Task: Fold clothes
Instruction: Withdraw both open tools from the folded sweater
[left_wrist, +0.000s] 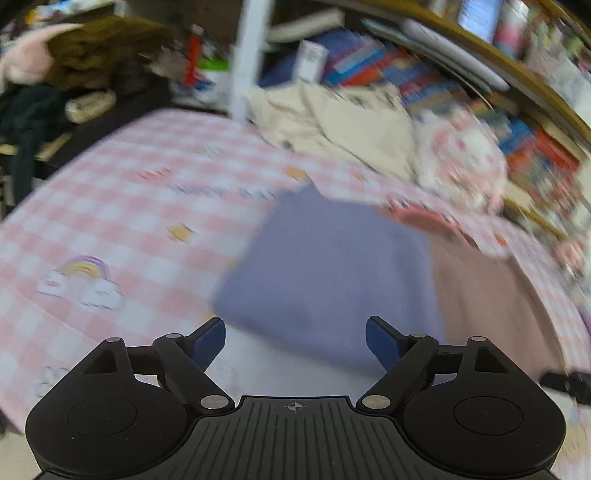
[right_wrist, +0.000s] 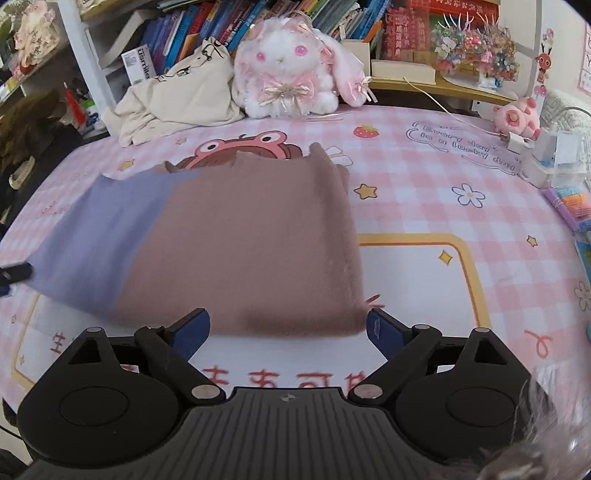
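In the left wrist view, a pink checked sheet (left_wrist: 122, 206) is seen spread across the bed, with a rainbow print (left_wrist: 83, 280) at 9 o'clock. The left gripper (left_wrist: 294, 341) is held above the sheet at 6 o'clock with its jaws wide apart and nothing between them. Just ahead of its blue fingers (left_wrist: 210, 341), a folded purple garment (left_wrist: 332, 273) is laid flat, and a brown garment (left_wrist: 491, 291) is seen touching its right edge at 3 o'clock. A cream cloth bag (left_wrist: 343, 122) is heaped at 12 o'clock, beside a blurred plush rabbit (left_wrist: 461, 158) at 2 o'clock. This view is smeared by motion, so finer detail cannot be told.

In the right wrist view, the purple garment (right_wrist: 96, 236) is seen at 9 o'clock, partly covered along its right side by the brown garment (right_wrist: 251, 243), which is folded into a rough rectangle at the centre of the sheet (right_wrist: 461, 221). The right gripper (right_wrist: 288, 328) is held at 6 o'clock with its jaws spread wide and empty, the near edge of the brown garment lying between and just ahead of the fingers (right_wrist: 384, 330). A frog print (right_wrist: 240, 147) is partly hidden under the far edge of the brown garment at 12 o'clock. The bag (right_wrist: 184, 92) is seen at 11 o'clock, touching the rabbit (right_wrist: 291, 66) at 12 o'clock, with books (right_wrist: 221, 26) shelved behind them.
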